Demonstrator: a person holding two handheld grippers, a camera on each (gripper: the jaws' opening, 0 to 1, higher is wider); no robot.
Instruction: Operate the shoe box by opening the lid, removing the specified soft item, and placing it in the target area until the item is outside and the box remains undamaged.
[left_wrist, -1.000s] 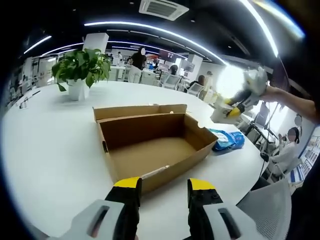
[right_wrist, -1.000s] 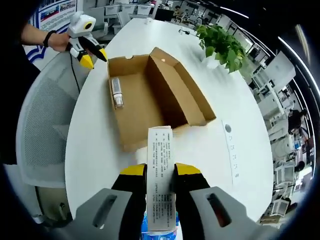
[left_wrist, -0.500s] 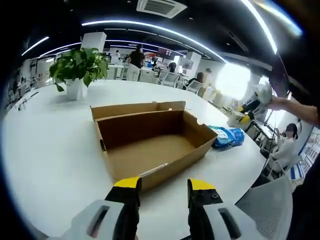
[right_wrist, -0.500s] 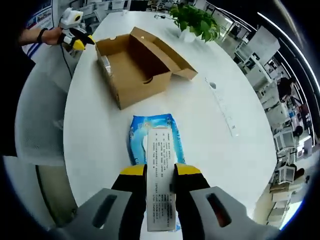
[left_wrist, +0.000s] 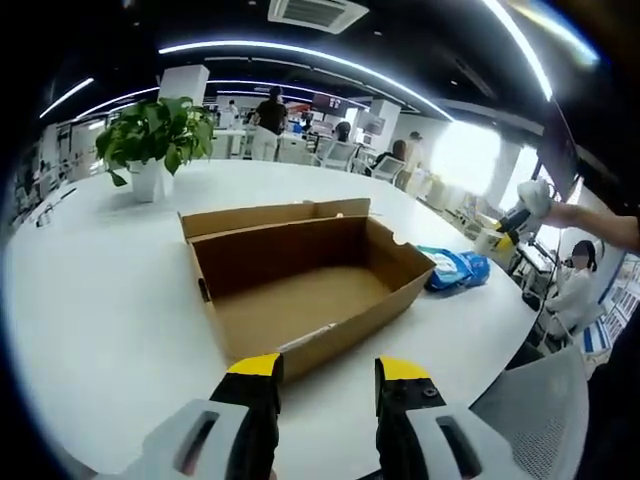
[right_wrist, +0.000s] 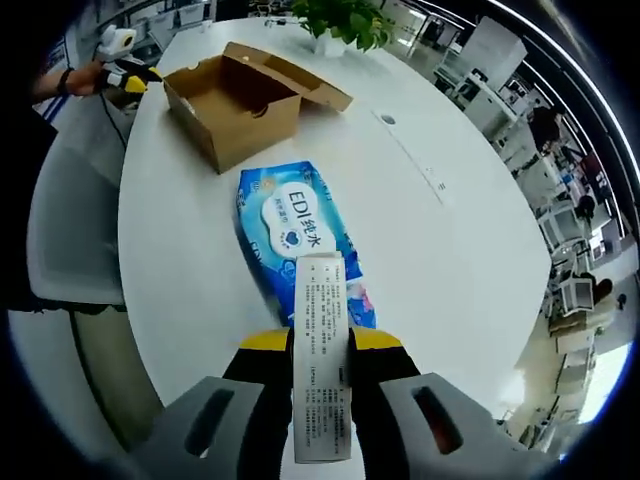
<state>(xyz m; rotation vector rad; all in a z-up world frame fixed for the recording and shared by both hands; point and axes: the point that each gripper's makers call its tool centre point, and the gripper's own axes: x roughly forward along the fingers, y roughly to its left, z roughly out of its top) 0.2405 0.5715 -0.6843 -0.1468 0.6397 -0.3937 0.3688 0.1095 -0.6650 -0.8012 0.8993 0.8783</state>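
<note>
White tabletop (right_wrist: 450, 260) carries the blue wipes pack (right_wrist: 300, 240), lying flat just outside the open shoe box (left_wrist: 300, 285). Right gripper (right_wrist: 320, 350) pinches the pack's white label flap (right_wrist: 320, 370); left gripper (left_wrist: 328, 372) hangs parted and empty before the box. Pulling away while clamped could tear the flap or drag the pack.
</note>
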